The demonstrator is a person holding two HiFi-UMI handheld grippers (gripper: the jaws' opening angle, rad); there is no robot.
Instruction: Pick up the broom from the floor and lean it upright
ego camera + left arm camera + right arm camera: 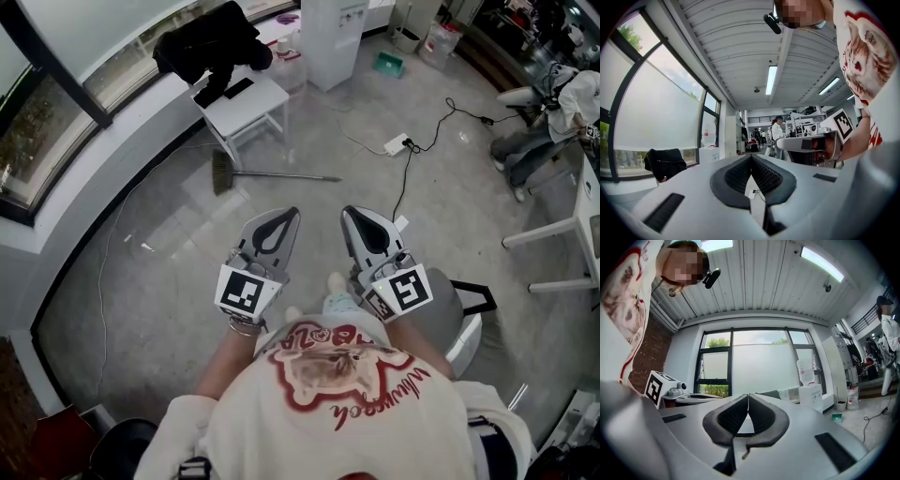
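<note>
Down on the floor in the head view: broom (272, 175) lies flat, ahead of both grippers and well apart from them. Its long axis runs left-right across the picture. Bristle head is at the left, near the legs of the white table (246, 98); the handle's free end is at the right. Left gripper (289, 217) and right gripper (349, 216) are side by side at waist height, both pointing forward. The handle crosses ahead of both. Left is nearer the bristle end, right is nearer the free end, and neither is clearly closer overall. My read: reach forward and down, with the jaws turned across the handle.

Left gripper view: jaws closed tip to tip, nothing between them. It looks out level at the windows and the dark jacket (664, 162). No broom in view.

Right gripper view: jaws likewise closed and empty. It looks at the window wall. Broom not visible here either.

Both need opening before any grab.
</note>
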